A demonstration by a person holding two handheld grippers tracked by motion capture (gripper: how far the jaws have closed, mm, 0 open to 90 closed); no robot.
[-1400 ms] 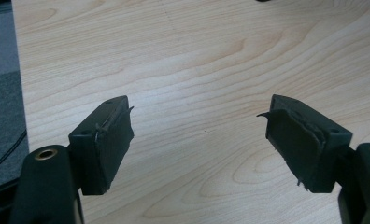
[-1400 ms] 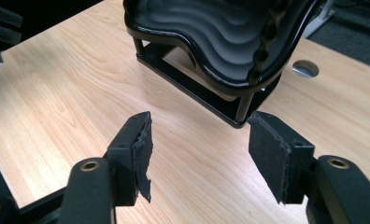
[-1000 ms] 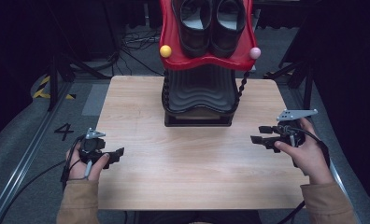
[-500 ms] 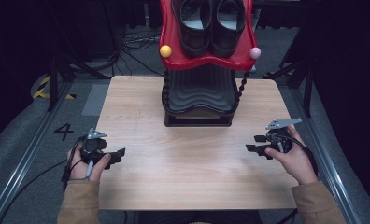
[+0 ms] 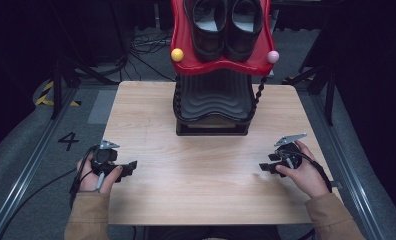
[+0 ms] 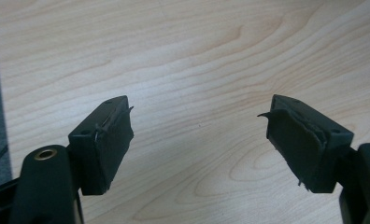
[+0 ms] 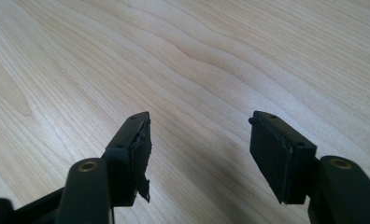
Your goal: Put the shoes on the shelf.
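Note:
A pair of black shoes (image 5: 225, 27) sits on the red top shelf (image 5: 221, 65) of a shoe rack whose black lower tiers (image 5: 212, 105) stand at the table's far middle. My left gripper (image 5: 128, 167) rests near the table's left edge, held in a hand, jaws open over bare wood (image 6: 197, 84). My right gripper (image 5: 264, 165) lies low at the right side of the table, also open with nothing between its jaws (image 7: 197, 135). Both grippers are well in front of the rack.
The light wooden table (image 5: 206, 185) has bare room between the two grippers. A yellow ball (image 5: 177, 54) and a pink ball (image 5: 272, 56) cap the red shelf's front corners. Grey floor with cables and dark stands surrounds the table.
My right gripper has come down and toward the person, and now sits close to the table surface. The left gripper has stayed in place.

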